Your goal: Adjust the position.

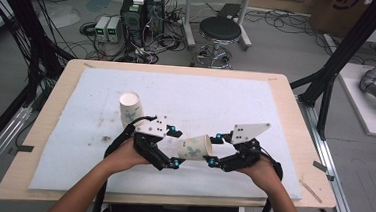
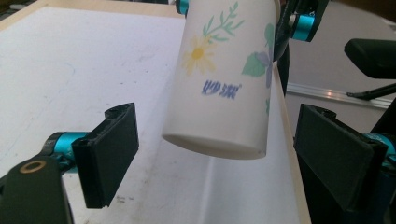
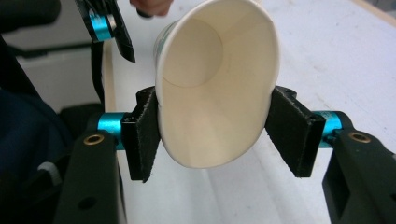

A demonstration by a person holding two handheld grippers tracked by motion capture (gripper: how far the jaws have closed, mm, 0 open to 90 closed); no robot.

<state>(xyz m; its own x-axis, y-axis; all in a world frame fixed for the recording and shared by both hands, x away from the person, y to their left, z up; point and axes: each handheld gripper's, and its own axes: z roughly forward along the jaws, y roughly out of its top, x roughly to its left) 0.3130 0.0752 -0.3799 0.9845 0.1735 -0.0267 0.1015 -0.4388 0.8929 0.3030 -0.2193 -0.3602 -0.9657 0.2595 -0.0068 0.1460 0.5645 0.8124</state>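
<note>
The right gripper (image 1: 212,149), at lower centre-right of the high view, is clamped on the mouth end of a paper cup (image 1: 193,147); in the right gripper view its two black pads press the rim from either side and squeeze it into an oval, which suggests a firm pinch meant to carry the cup without help. The cup lies nearly level between the two hands, just above the white mat (image 1: 216,98), its closed base pointing toward the left gripper (image 1: 174,147); that gripper's jaws stand wide apart, and in the left gripper view the base of the cup hangs between them with clear gaps on both sides, so it touches nothing and holds nothing. This looks like a hand-over, the cup passed from one tool to the other and now borne by the right alone; that is a judgement from how they stand. A second paper cup (image 1: 130,109) stands mouth-up on the mat at centre-left of the high view, just beyond the left gripper and partly behind its grey plate.

The blue print on the held cup is blurred and unreadable in the left gripper view; the cup's top is cut off by the frame edge there; the person's forearms run out of the bottom of the high view.
</note>
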